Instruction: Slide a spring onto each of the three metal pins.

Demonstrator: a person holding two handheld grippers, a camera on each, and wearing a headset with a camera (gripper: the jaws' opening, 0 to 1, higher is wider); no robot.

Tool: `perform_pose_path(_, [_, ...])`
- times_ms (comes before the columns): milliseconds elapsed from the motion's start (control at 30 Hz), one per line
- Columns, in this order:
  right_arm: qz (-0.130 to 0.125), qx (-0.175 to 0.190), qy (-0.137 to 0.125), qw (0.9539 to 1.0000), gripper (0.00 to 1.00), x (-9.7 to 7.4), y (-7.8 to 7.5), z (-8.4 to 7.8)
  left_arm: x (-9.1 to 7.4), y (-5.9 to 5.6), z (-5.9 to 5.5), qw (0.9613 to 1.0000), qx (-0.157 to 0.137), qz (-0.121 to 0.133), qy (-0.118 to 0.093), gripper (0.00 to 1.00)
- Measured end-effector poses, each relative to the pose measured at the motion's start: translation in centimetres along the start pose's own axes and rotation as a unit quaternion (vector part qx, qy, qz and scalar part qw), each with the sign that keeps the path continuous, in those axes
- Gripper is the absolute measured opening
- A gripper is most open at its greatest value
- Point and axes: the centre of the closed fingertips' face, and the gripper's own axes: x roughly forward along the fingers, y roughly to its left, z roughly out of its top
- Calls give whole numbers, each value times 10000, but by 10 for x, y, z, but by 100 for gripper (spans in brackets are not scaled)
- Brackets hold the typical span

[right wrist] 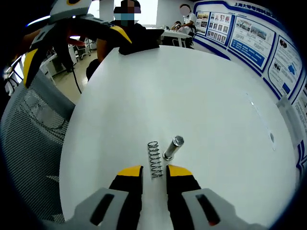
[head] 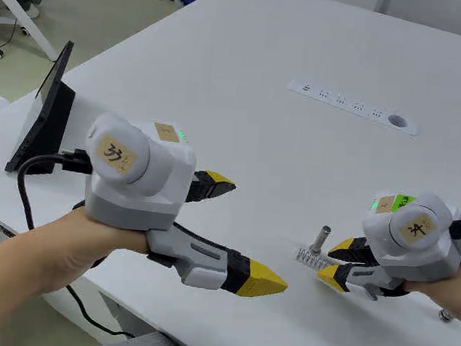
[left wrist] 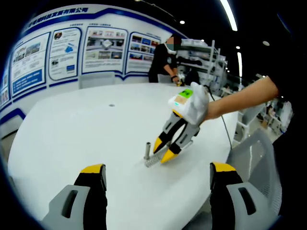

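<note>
A broad white worktop (head: 262,56) carries everything. A grey mesh chair (right wrist: 33,143) stands at its near edge, and in the left gripper view blue-and-white posters (left wrist: 53,57) line the far wall. A black flat screen (head: 49,109) stands tilted near the worktop's left edge, with a black cable (head: 23,190) running from behind the left hand-held gripper (head: 246,233). That gripper is held in a bare hand (head: 91,238) above the near left part of the worktop. Its yellow-tipped jaws are spread wide and hold nothing. The right hand-held gripper (head: 327,260) is low at the near right, with its tips at the worktop surface. Its jaws are drawn close together but not pressed shut: in the right gripper view the gap between them is wider than the spring, so they are not pinching it. A long white power strip (head: 352,106) lies flat toward the far right of the worktop, well apart from both grippers. A short metal pin (head: 319,238) stands upright on the worktop just ahead of the right gripper's tips. The spring (head: 311,259) lies on its side on the worktop just beside the pin's foot. Its near end reaches into the gap between the right gripper's jaws, and it is not on the pin.
</note>
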Motion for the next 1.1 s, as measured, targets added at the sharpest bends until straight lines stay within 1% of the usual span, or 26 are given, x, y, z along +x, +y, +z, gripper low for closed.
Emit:
perform_pose_path(100, [-16, 10, 60, 10000, 18, 2, -3, -3, 1, 0, -1, 10000, -17, -9, -2, 91])
perform_pose_path(133, [22, 45, 86, 10000, 17, 3, -3, -4, 1, 0, -1, 10000, -13, -6, -2, 91])
perform_pose_path(367, [115, 103, 113, 9998, 16, 6, -2, -7, 4, 1, 1, 10000, -24, -4, -35, 90])
perform_pose_path(433, [127, 87, 157, 9998, 16, 7, -3, -10, 4, 0, 1, 10000, -30, -10, -37, 90])
perform_pose_path(467, [164, 134, 116, 9997, 15, 6, -3, -8, 5, 0, 1, 10000, -26, -15, -32, 90])
perform_pose_path(533, [185, 147, 126, 9996, 15, 7, -2, -8, 5, -1, 1, 10000, -22, -27, -18, 89])
perform_pose_path(633, [312, 251, 109, 9991, 12, 7, 1, -9, 6, -2, -1, 10000, -32, -43, -3, 89])
perform_pose_path(733, [320, 321, 84, 9989, 12, 7, 0, -9, 8, -3, -2, 10000, -43, -62, 31, 89])
perform_pose_path(967, [273, 224, 115, 9993, 11, 6, 1, -9, 7, -6, -1, 9999, -60, -86, 30, 87])
perform_pose_path(1033, [313, 196, 117, 9993, 11, 6, 3, -9, 7, -9, 0, 9999, -97, -136, 12, 84])
perform_pose_path(1100, [359, 202, 71, 9991, 11, 3, 7, -6, 8, -13, 0, 9998, -110, -170, 4, 85])
